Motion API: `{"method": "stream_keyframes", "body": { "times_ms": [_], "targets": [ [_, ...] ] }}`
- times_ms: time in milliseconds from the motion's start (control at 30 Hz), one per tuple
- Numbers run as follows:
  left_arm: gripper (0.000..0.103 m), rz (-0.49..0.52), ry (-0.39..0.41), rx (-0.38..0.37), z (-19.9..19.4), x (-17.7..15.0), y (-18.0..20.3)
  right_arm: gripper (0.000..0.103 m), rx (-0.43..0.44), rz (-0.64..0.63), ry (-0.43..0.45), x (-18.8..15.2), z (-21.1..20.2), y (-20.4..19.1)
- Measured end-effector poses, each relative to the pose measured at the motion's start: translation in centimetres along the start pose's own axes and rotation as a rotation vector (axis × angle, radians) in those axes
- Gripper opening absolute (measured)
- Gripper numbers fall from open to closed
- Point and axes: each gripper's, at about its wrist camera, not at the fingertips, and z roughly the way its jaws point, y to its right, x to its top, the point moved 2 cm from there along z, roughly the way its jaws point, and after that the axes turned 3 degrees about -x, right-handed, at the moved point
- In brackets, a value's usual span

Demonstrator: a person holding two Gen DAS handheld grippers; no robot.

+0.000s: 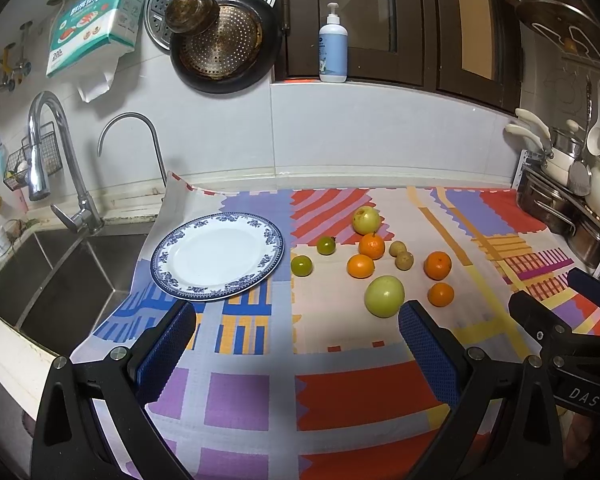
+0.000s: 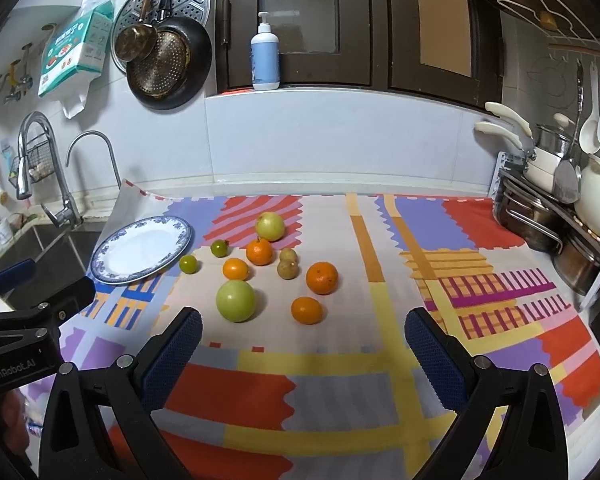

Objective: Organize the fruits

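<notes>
Left gripper [image 1: 296,344] and right gripper [image 2: 302,344], each with its blue-padded fingers spread wide apart and holding nothing, above a patterned cloth [image 1: 340,392]. Ahead of the left gripper and toward its left finger lies a bare blue-rimmed white plate [image 1: 218,256], beside the sink [image 1: 56,280]. The fruits lie loose on the cloth ahead of both grippers: a large green apple [image 2: 236,301] just beyond the right gripper's left finger [image 2: 176,354], a second yellowish apple [image 2: 270,226] farthest back, four oranges [image 2: 322,278] scattered between them, two small green citrus [image 2: 188,264] nearest the plate, and two small brownish fruits [image 2: 287,269] touching each other.
</notes>
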Motion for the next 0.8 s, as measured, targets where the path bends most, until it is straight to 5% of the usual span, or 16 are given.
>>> {"method": "stream_keyframes", "body": {
  "times_ms": [800],
  "targets": [
    [0.103,0.000,-0.004,-0.016,1.2,0.7,0.2,0.102,-0.005,-0.003,-0.009,0.3,0.9,-0.2]
  ]
}}
